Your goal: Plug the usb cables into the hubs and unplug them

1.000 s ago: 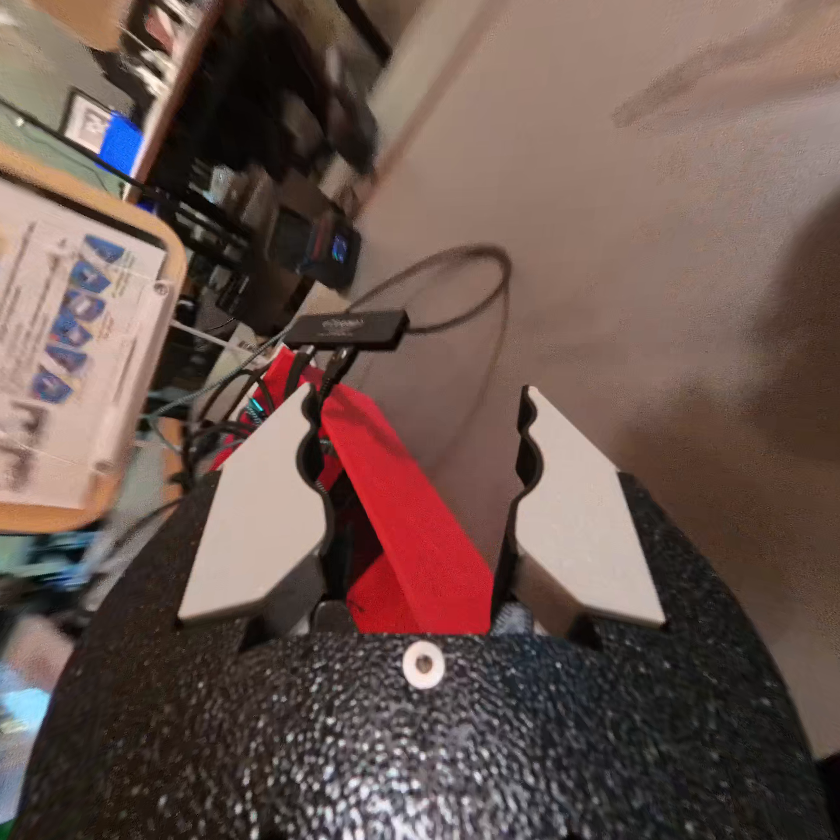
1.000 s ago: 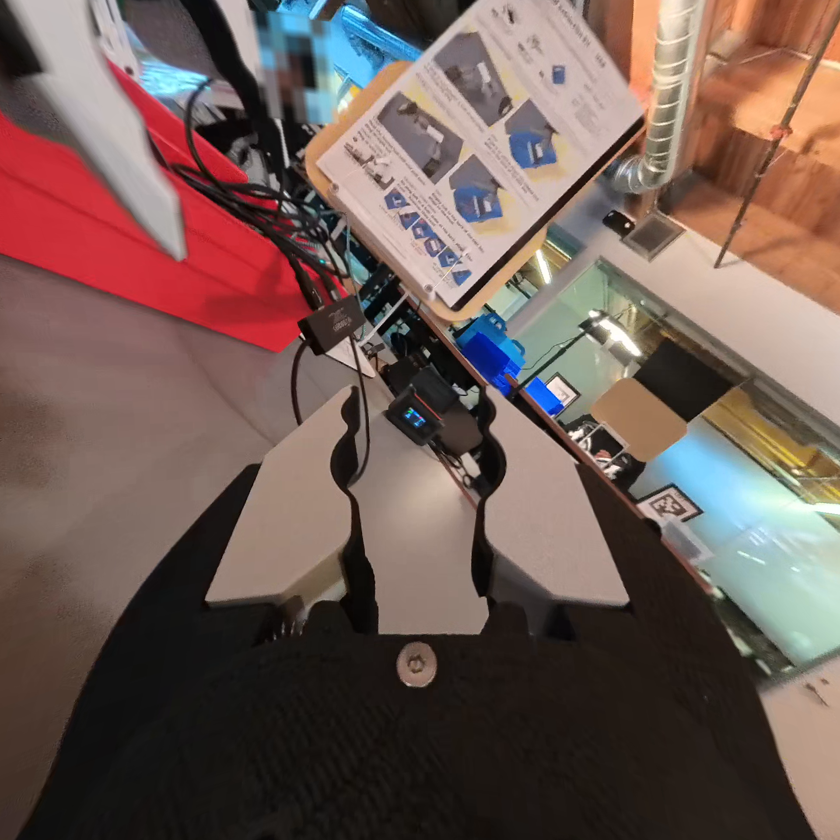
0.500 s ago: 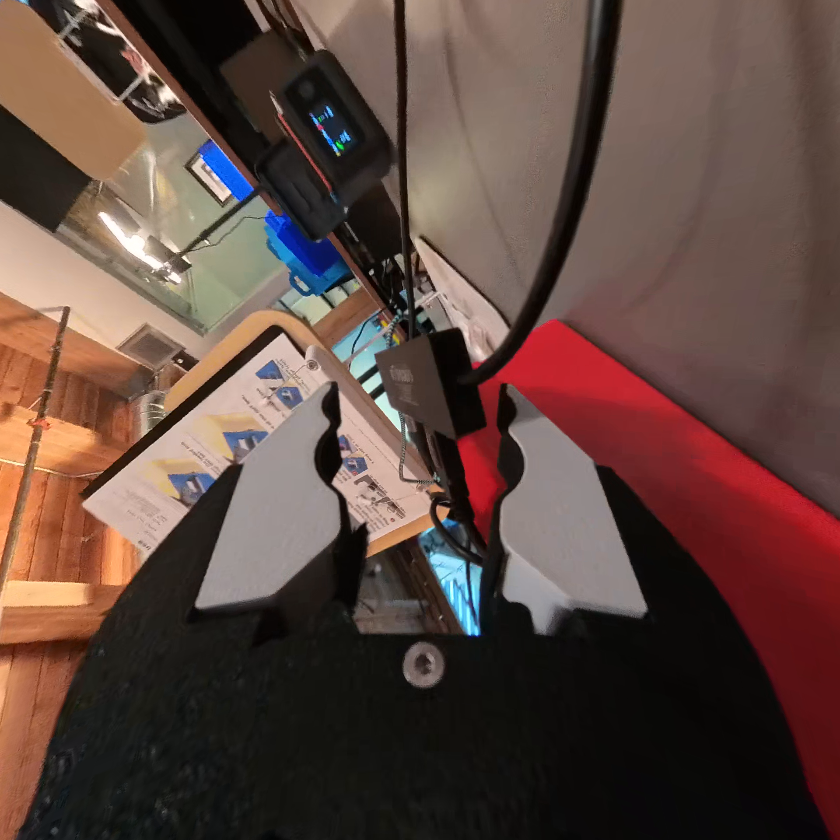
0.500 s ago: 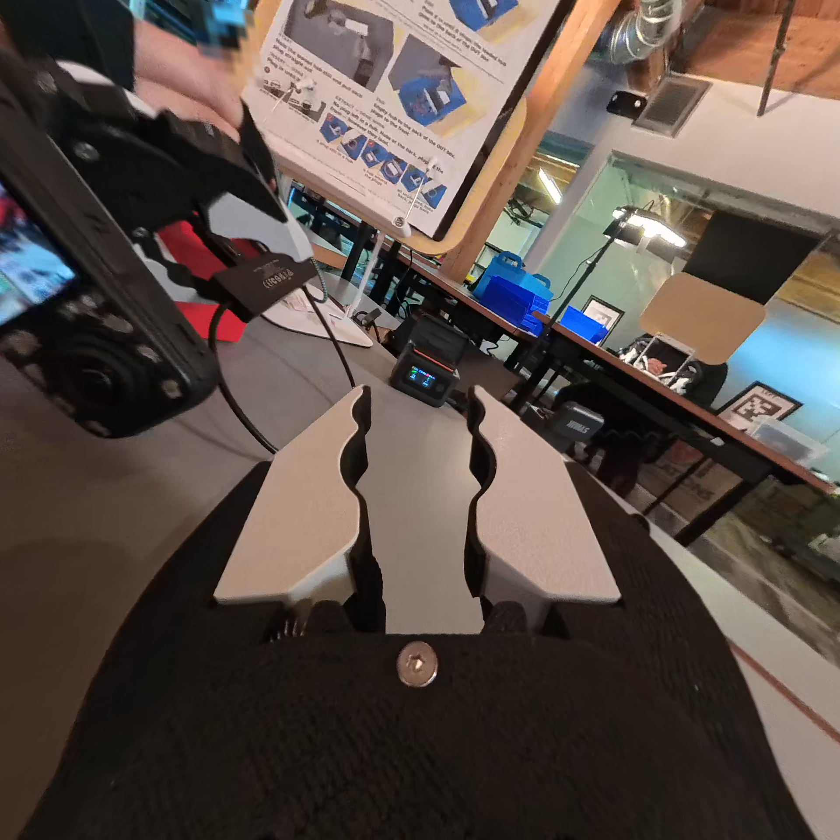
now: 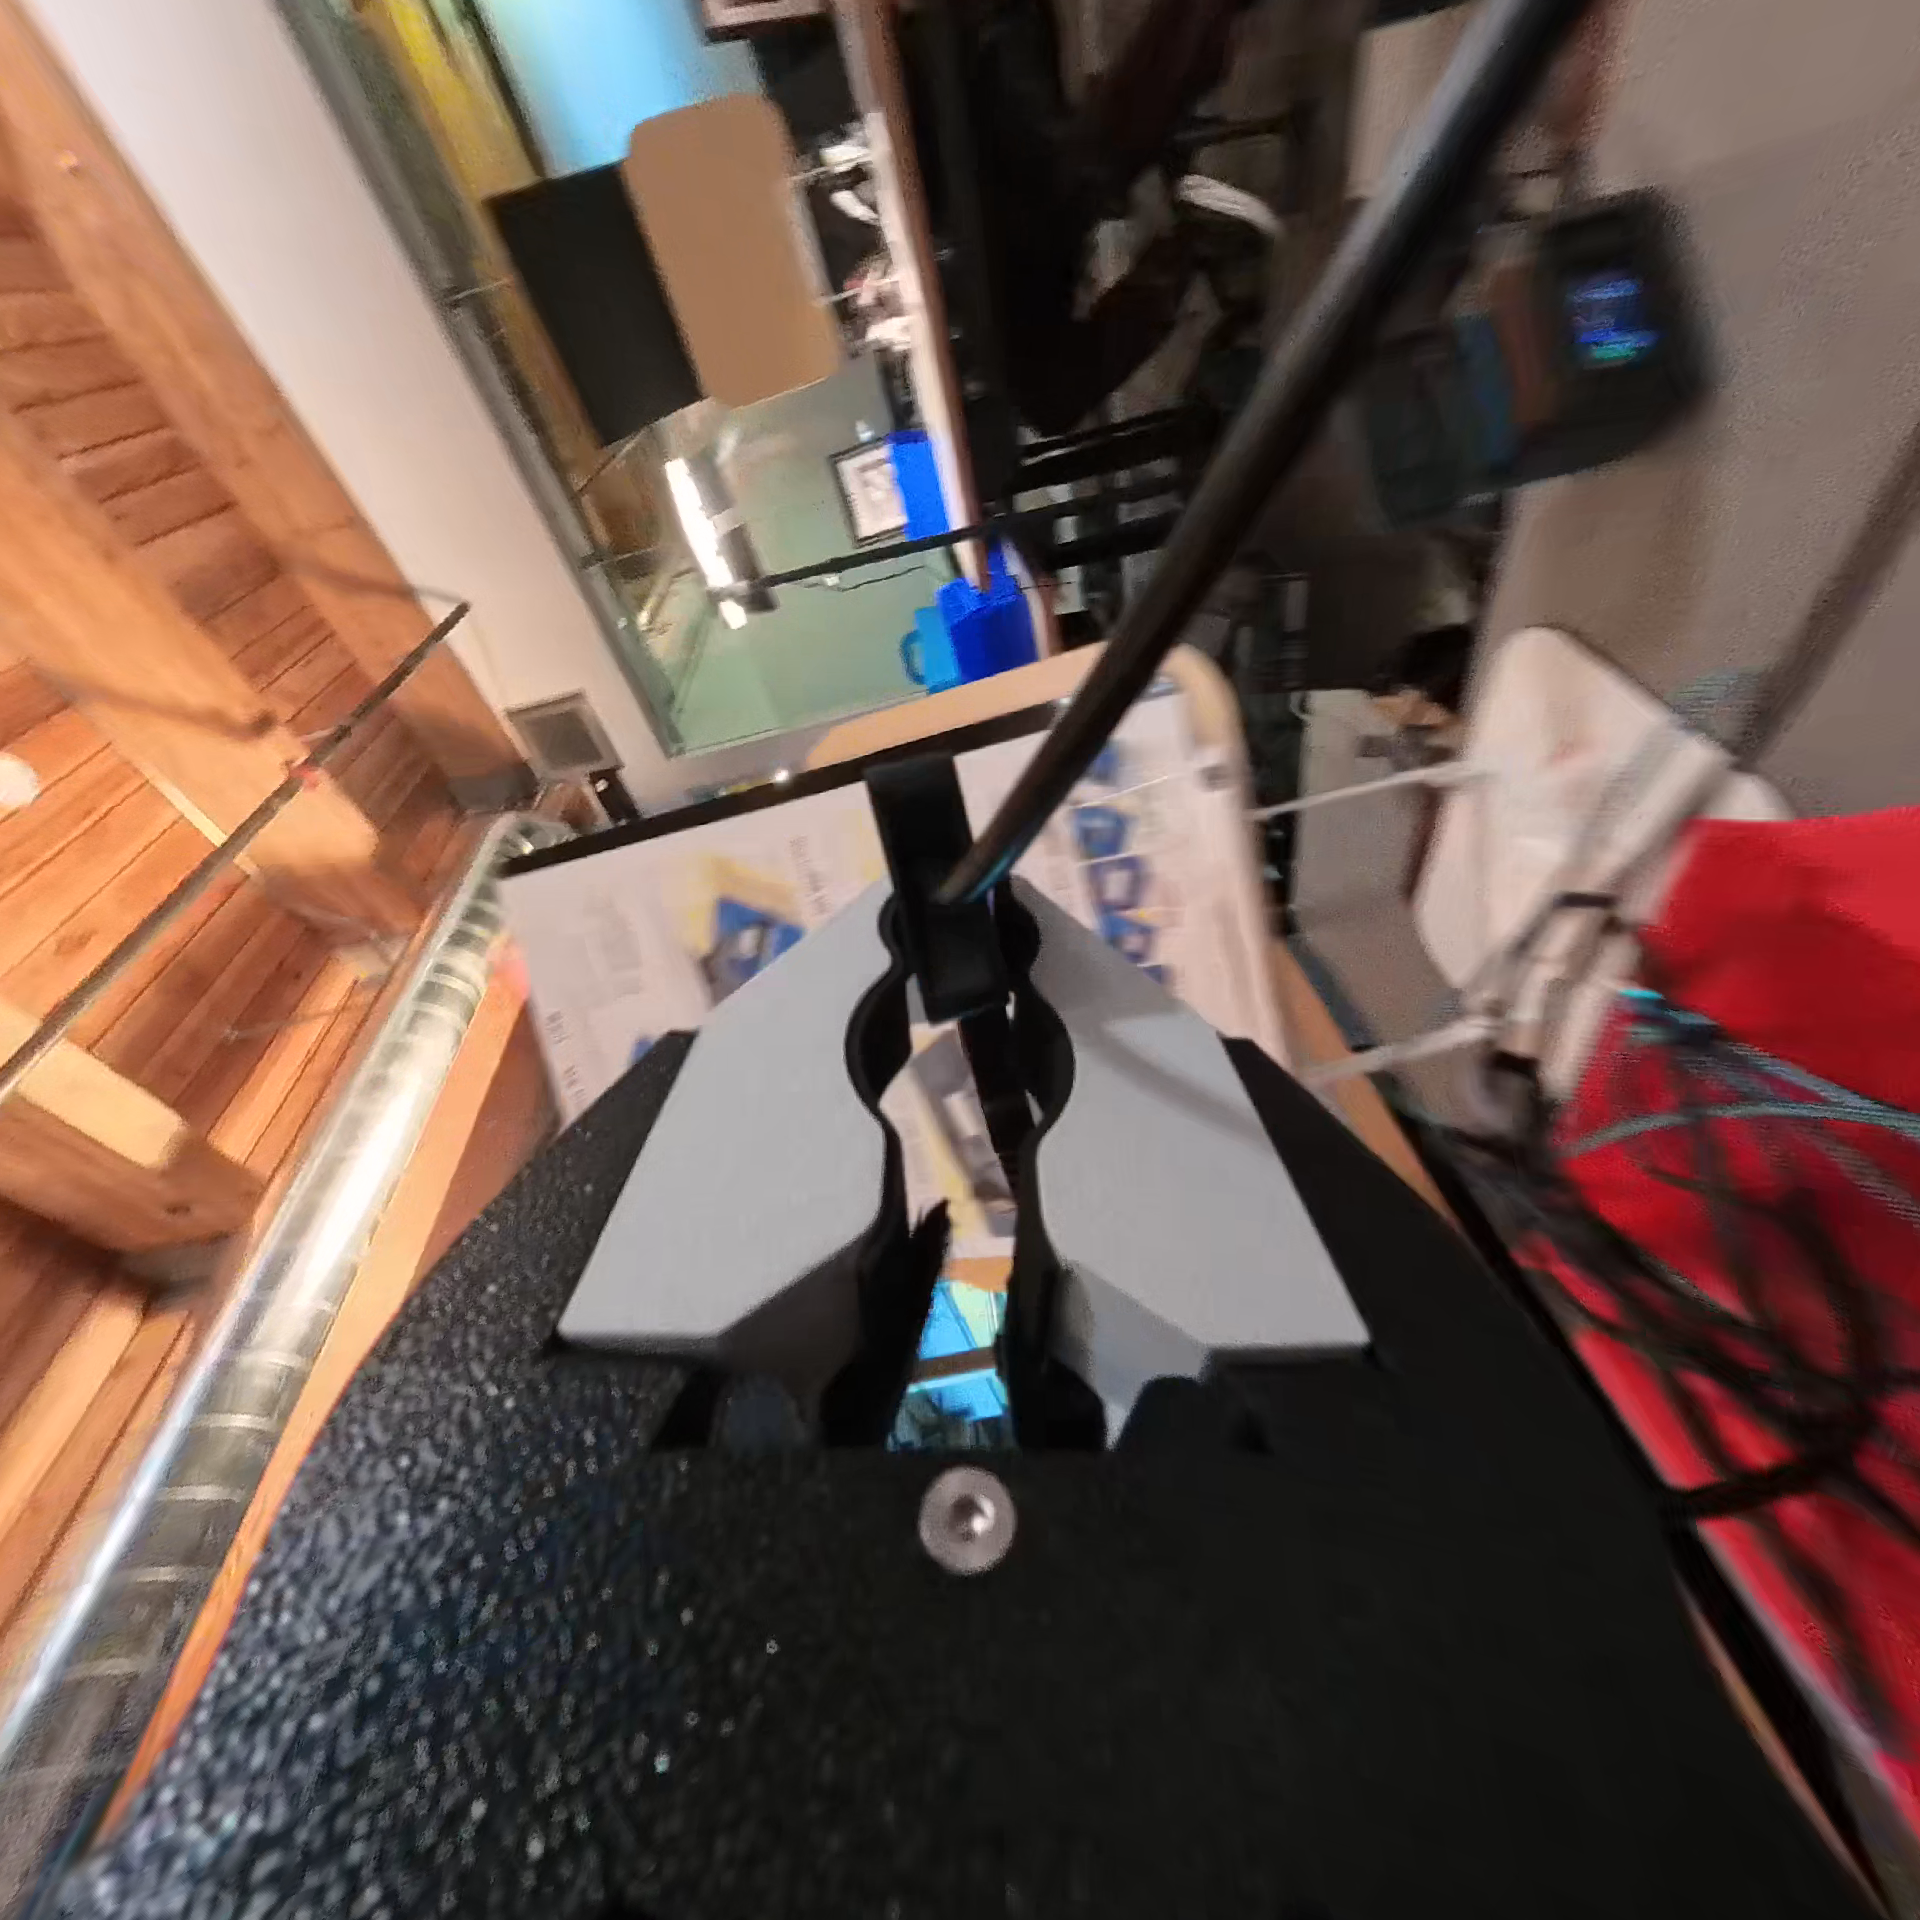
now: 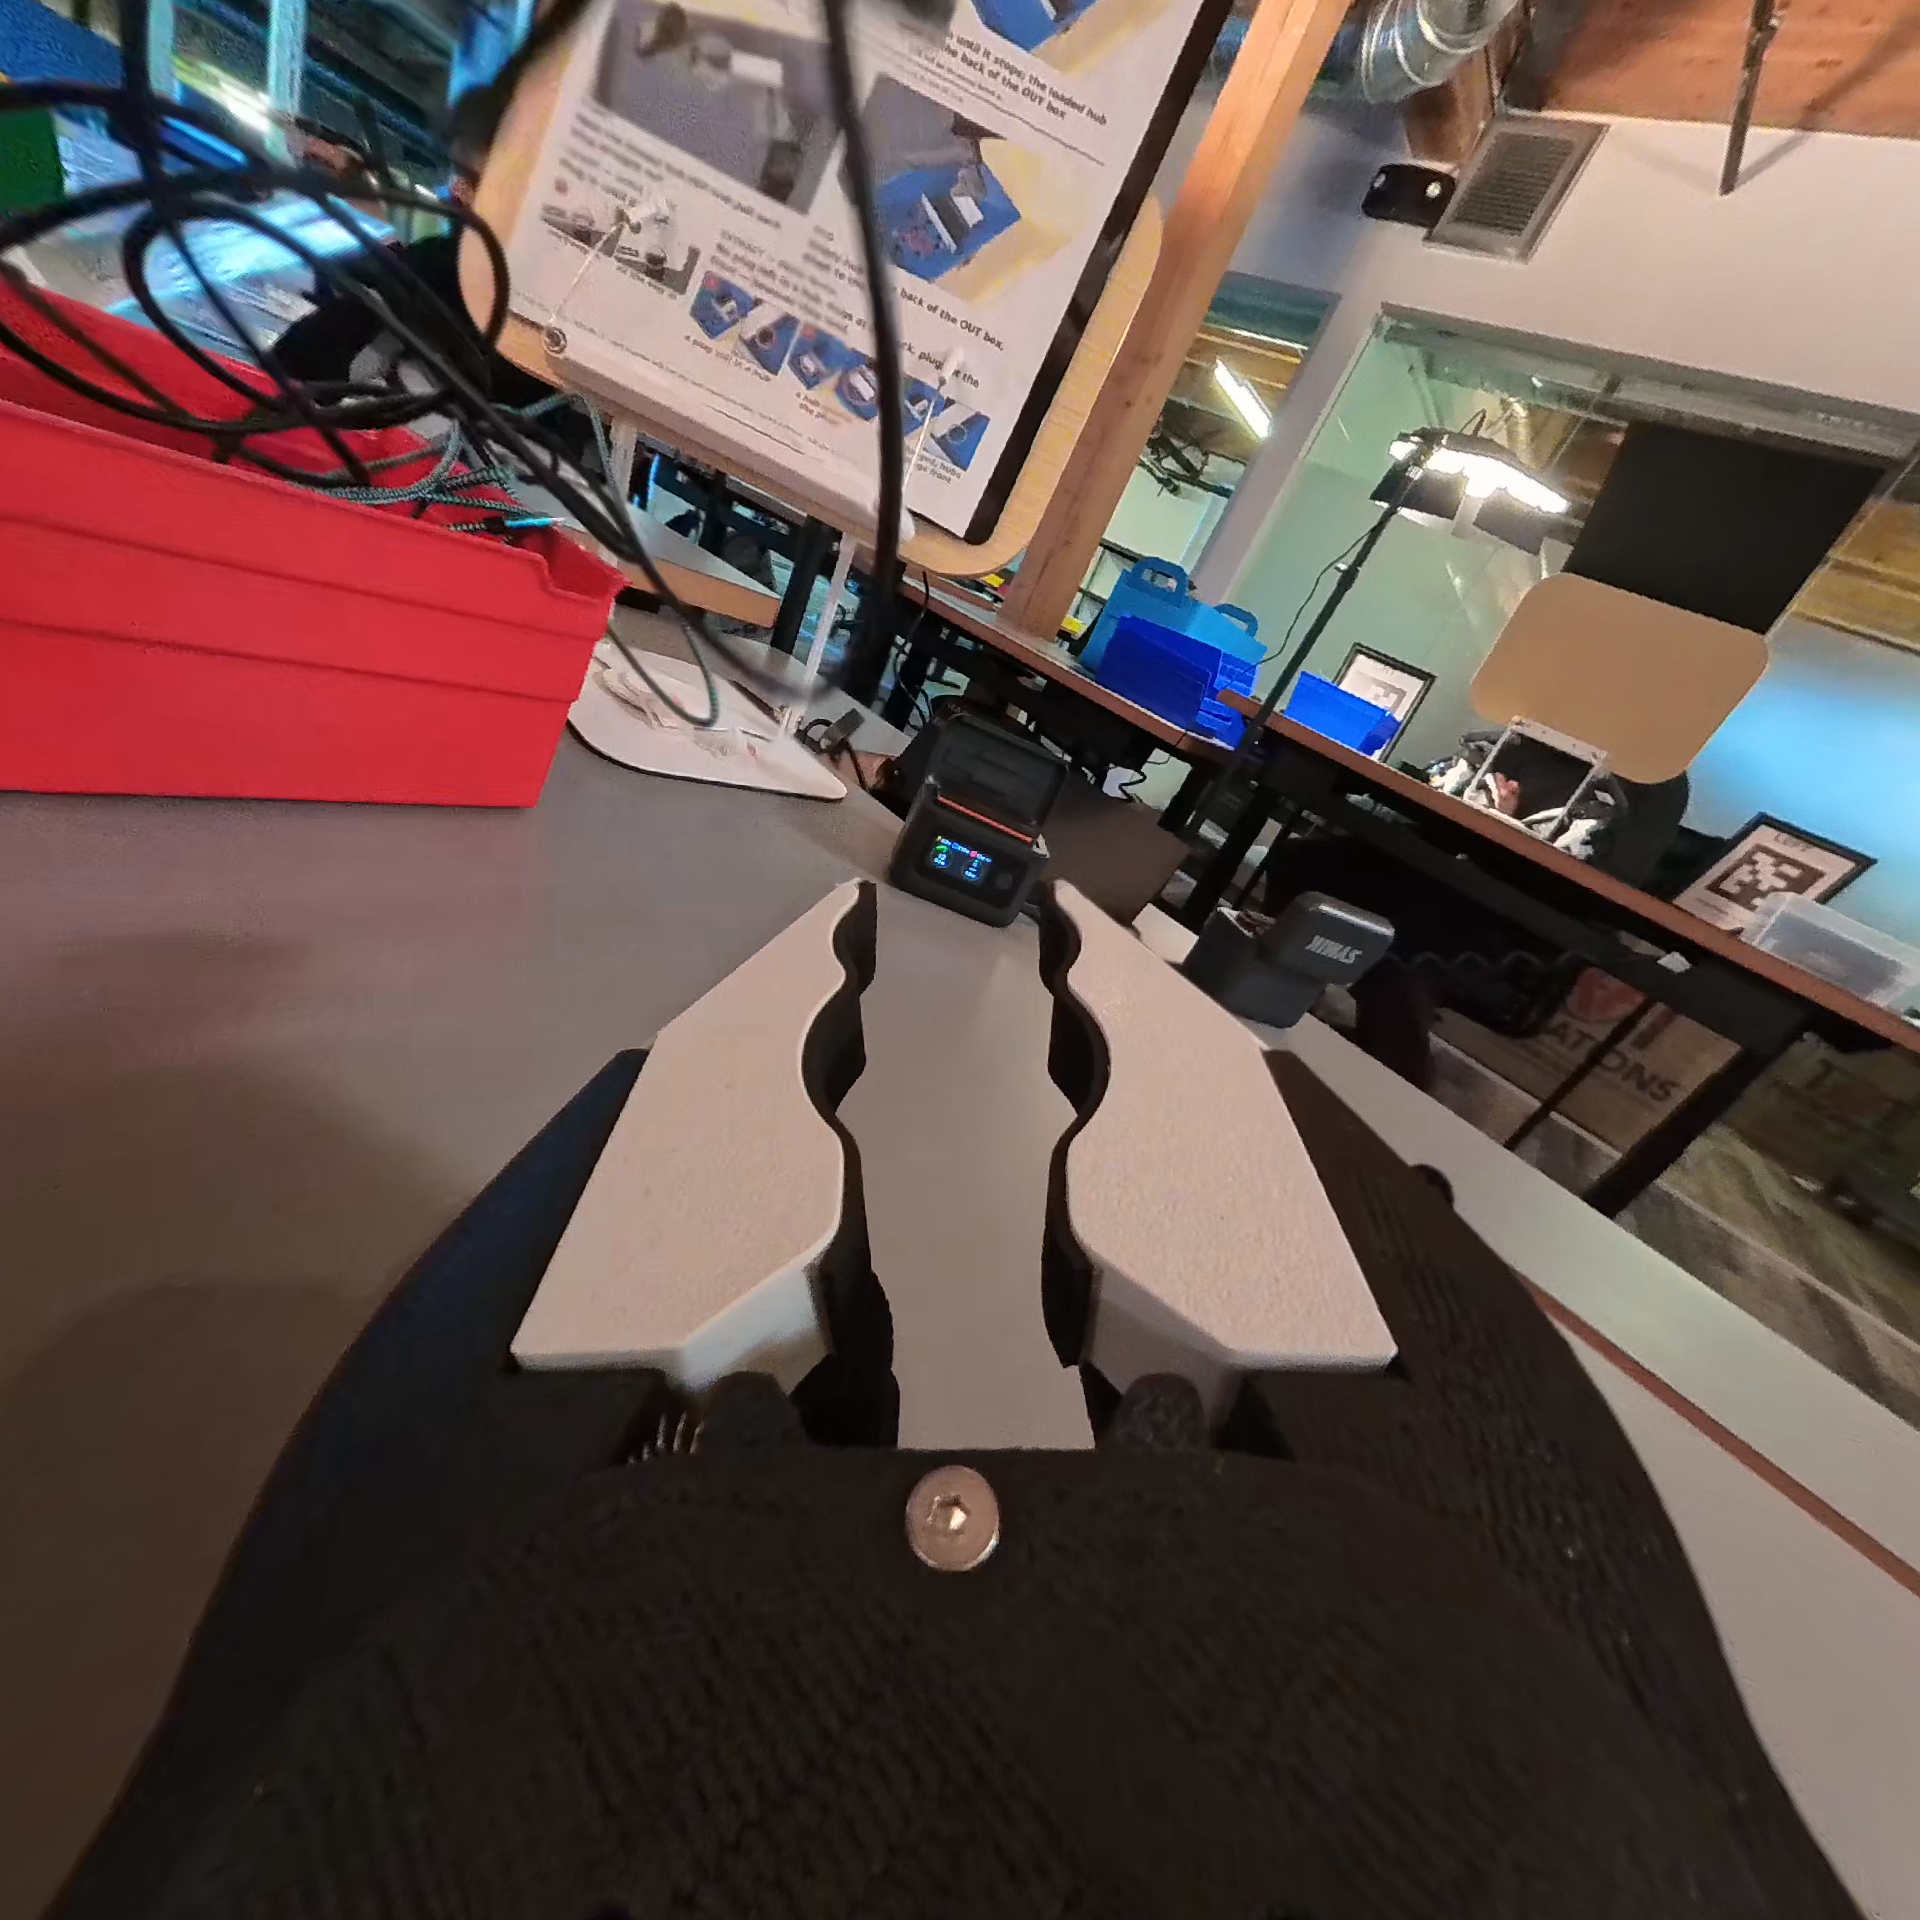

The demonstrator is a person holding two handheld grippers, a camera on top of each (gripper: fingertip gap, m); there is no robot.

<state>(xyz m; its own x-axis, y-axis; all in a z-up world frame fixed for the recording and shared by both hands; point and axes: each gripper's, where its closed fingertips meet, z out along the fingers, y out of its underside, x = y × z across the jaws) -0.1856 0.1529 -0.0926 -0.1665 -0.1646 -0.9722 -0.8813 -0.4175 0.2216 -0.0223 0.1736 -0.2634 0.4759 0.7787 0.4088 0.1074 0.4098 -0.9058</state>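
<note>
Our left gripper (image 5: 951, 940) pinches the black hub (image 5: 928, 873) edge-on, lifted off the tabletop (image 6: 312, 987), its cable (image 5: 1226, 499) trailing, probably steadying it for plugging. Our right gripper (image 6: 951, 914) waits low over the tabletop, jaws spread, empty.

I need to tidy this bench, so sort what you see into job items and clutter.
For the job:
- black hub, clamped in the left tongs
- its black cable
- tangled cables in the red bin
- right tongs, open and empty

Lying about:
- small screen device
- instruction board
- blue bins
</note>
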